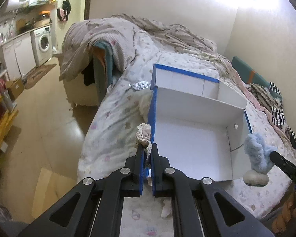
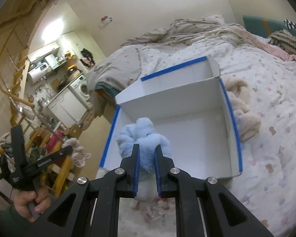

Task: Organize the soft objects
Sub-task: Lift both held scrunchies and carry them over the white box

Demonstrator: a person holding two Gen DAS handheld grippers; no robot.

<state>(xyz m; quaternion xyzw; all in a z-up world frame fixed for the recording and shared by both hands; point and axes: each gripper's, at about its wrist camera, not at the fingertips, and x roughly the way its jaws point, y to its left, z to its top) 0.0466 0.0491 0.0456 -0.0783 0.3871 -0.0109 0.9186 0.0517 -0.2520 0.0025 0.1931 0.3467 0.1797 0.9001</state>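
A white cardboard box (image 1: 189, 148) with blue edges lies open on the bed, its lid flap standing up behind; its inside shows bare white. My left gripper (image 1: 147, 147) is shut on a beige crocheted sock (image 1: 144, 133), held just over the box's near left corner. My right gripper (image 2: 147, 148) is shut on a fluffy light-blue sock (image 2: 144, 136) above the box's (image 2: 179, 138) near edge. In the left wrist view that blue sock (image 1: 256, 154) hangs at the box's right side, its pale toe end drooping. A cream fluffy piece (image 2: 240, 106) lies against the box's right wall.
The bed (image 1: 116, 106) carries a crumpled patterned duvet (image 1: 100, 39) heaped at the far end, a blister pack of pills (image 1: 141, 85) by the box, and striped clothes (image 1: 276, 106) near the wall. A hand (image 2: 29, 205) holds the left gripper's handle. A kitchenette with a washing machine (image 1: 43, 43) stands beyond.
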